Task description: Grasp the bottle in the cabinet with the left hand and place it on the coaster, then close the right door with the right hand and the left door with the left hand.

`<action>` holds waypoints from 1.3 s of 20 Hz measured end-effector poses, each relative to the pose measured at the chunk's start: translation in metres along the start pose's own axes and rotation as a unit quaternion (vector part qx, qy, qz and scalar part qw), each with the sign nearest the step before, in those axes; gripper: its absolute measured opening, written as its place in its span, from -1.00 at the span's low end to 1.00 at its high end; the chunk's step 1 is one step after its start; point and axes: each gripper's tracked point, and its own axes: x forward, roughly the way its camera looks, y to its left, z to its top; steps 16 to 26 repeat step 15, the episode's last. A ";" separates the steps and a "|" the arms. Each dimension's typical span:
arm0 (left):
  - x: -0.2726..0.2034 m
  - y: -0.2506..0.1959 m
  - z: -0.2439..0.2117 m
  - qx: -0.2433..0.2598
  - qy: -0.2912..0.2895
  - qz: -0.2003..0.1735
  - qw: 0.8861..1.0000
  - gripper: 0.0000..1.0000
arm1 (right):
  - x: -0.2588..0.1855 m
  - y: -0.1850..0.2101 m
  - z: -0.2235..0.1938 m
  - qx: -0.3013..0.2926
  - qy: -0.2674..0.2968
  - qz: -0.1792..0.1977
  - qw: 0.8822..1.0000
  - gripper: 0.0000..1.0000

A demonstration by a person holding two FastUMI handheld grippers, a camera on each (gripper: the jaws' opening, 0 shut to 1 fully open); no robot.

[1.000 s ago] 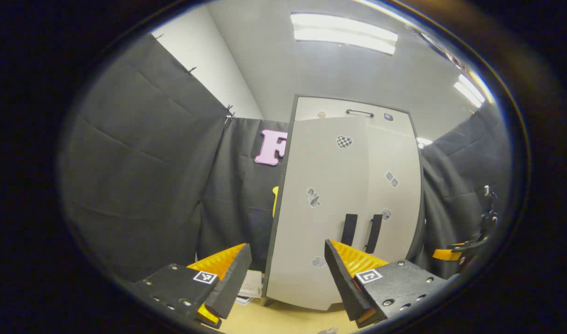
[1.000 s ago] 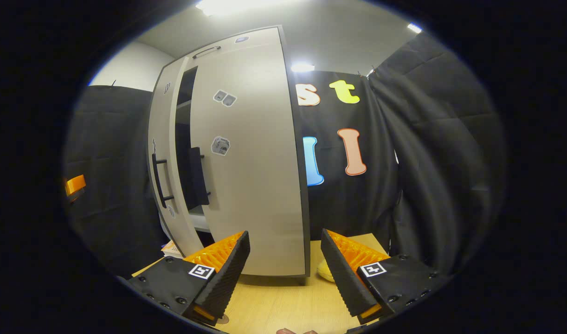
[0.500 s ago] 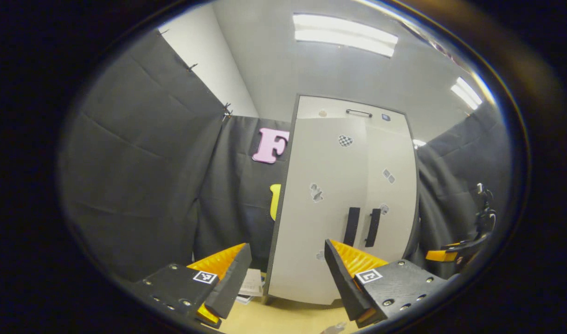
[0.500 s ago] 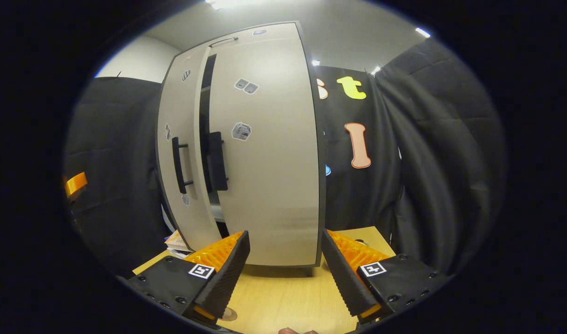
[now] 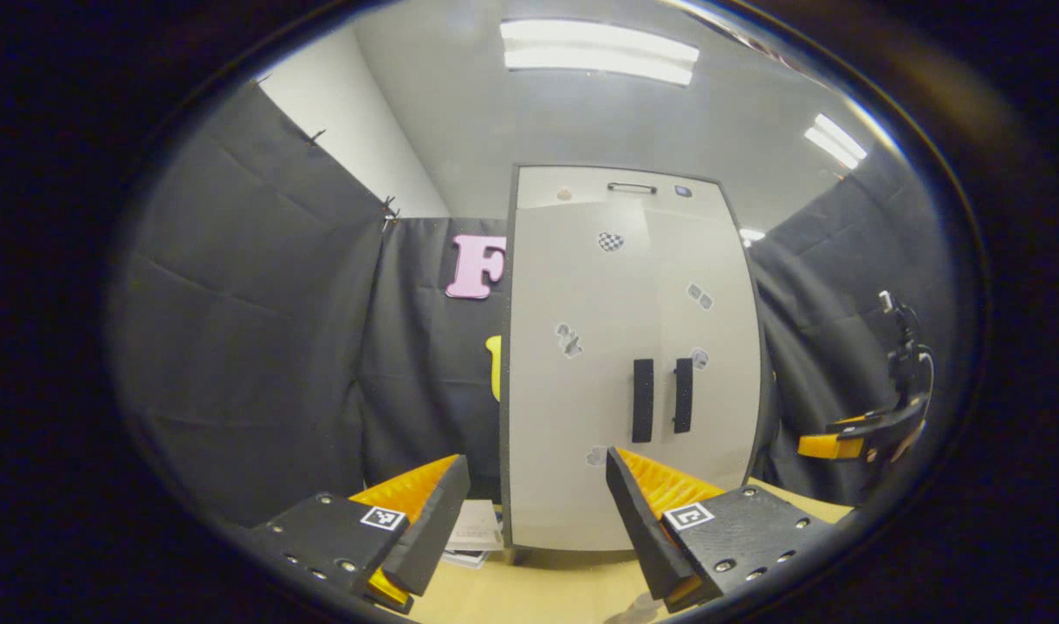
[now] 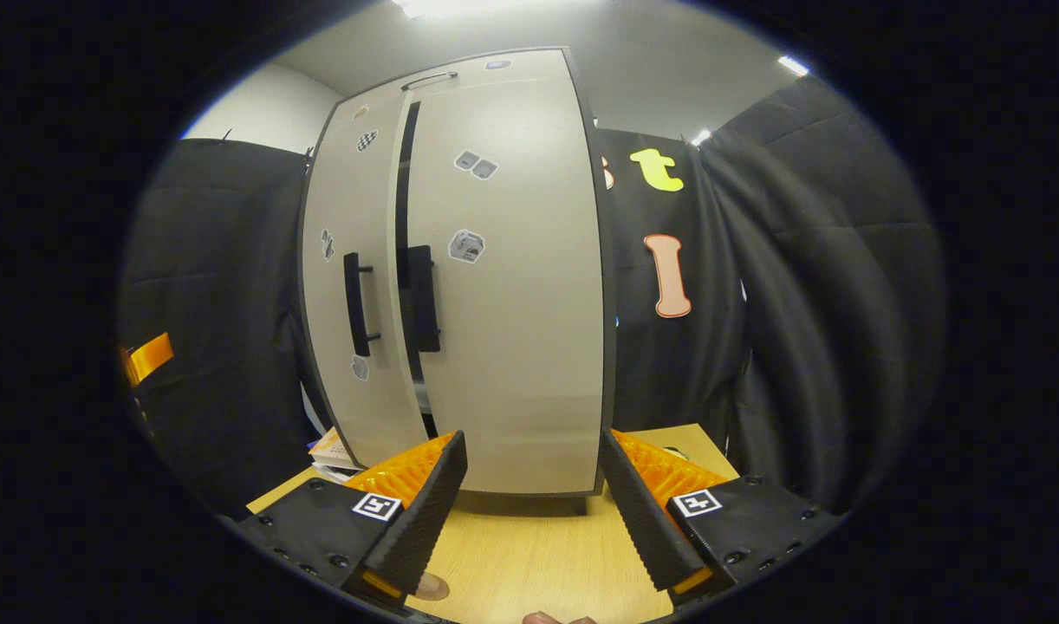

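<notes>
Both doors of the cabinet (image 6: pixel 460 286) are nearly closed, a dark slit (image 6: pixel 401 234) remaining, and neither spread, empty gripper, left gripper (image 5: pixel 536 511) or right gripper (image 6: pixel 534 511), is touching them, so the task could be left unfinished; the bottle cannot be located.

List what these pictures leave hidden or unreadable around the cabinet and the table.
- Cabinet inside: right gripper view, a dark slit between the doors; the door panels hide the shelves.
- Coaster: right gripper view, partly covered by the right gripper.
- Clear item at the bottom edge: left gripper view, cut off, cannot tell what.
- Door stickers: too small.
- Papers: left gripper view, partly behind the left gripper.
</notes>
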 end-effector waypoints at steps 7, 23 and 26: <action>0.000 -0.015 -0.006 -0.064 0.027 0.005 0.998 0.75 | -0.012 -0.011 -0.008 -0.010 0.019 -0.020 1.000 0.95; 0.002 -0.008 -0.015 -0.057 0.042 0.019 0.997 0.75 | -0.009 -0.024 -0.007 0.019 0.012 -0.045 0.999 0.95; 0.002 -0.008 -0.015 -0.057 0.042 0.019 0.997 0.75 | -0.009 -0.024 -0.007 0.019 0.012 -0.045 0.999 0.95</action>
